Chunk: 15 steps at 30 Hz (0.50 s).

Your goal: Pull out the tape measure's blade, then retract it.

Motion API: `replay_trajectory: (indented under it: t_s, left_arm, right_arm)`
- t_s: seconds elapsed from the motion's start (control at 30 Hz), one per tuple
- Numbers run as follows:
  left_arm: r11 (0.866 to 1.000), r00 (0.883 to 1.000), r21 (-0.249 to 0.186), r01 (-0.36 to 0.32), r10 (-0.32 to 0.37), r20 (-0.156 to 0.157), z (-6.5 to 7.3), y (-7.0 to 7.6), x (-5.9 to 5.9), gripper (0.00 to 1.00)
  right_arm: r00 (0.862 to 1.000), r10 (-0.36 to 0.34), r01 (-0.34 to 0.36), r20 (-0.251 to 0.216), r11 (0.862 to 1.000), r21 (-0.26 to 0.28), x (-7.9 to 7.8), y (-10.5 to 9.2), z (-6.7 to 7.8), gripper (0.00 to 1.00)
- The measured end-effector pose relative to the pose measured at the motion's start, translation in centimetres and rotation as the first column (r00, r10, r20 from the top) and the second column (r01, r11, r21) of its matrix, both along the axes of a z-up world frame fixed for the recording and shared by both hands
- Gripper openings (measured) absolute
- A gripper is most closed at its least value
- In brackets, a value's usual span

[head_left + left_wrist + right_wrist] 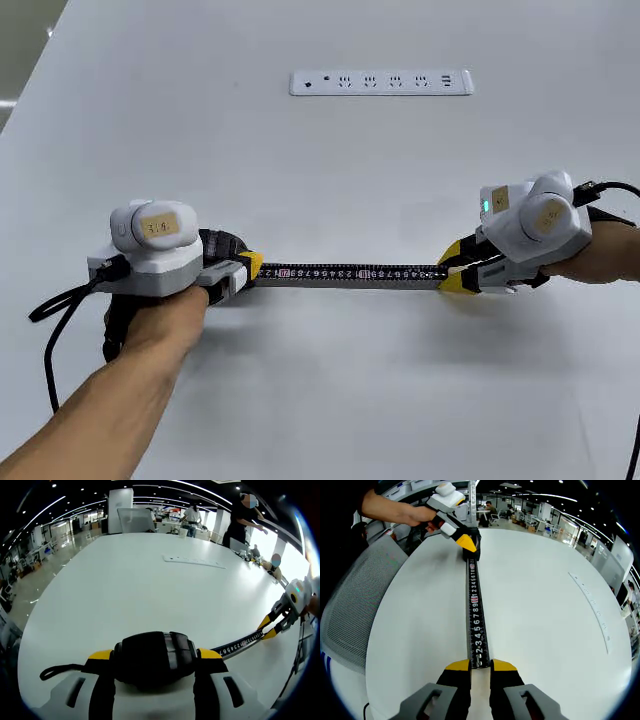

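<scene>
The tape measure's black case [155,657] is sitting clamped between the yellow-tipped jaws of the left gripper [245,268], low over the white workbench [320,170]. Its numbered blade [355,272] is stretching straight across to the right gripper [455,270], whose jaws are pinching the blade's end. The 2 grippers are standing well apart. A white power strip [381,82] is lying flat on the bench's far side.

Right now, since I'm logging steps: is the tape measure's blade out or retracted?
Out: the blade stretches from the case in the left tongs to the right tongs gripping its tip.
</scene>
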<state>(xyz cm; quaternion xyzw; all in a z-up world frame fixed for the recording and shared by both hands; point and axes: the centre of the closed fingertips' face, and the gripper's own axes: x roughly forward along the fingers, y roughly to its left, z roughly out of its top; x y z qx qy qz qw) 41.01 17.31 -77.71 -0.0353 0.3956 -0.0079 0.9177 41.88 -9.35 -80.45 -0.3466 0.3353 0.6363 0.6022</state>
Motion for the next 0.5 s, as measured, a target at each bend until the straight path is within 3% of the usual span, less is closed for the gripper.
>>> replay_trajectory:
  t_s: [0.5]
  left_arm:
    - [1.0, 1.0, -0.025, 0.01, -0.01, -0.007, 0.01, 0.09, -0.04, 0.58]
  right_arm:
    - [1.0, 0.007, -0.007, -0.002, 1.0, -0.007, -0.06, -0.05, 0.08, 0.1]
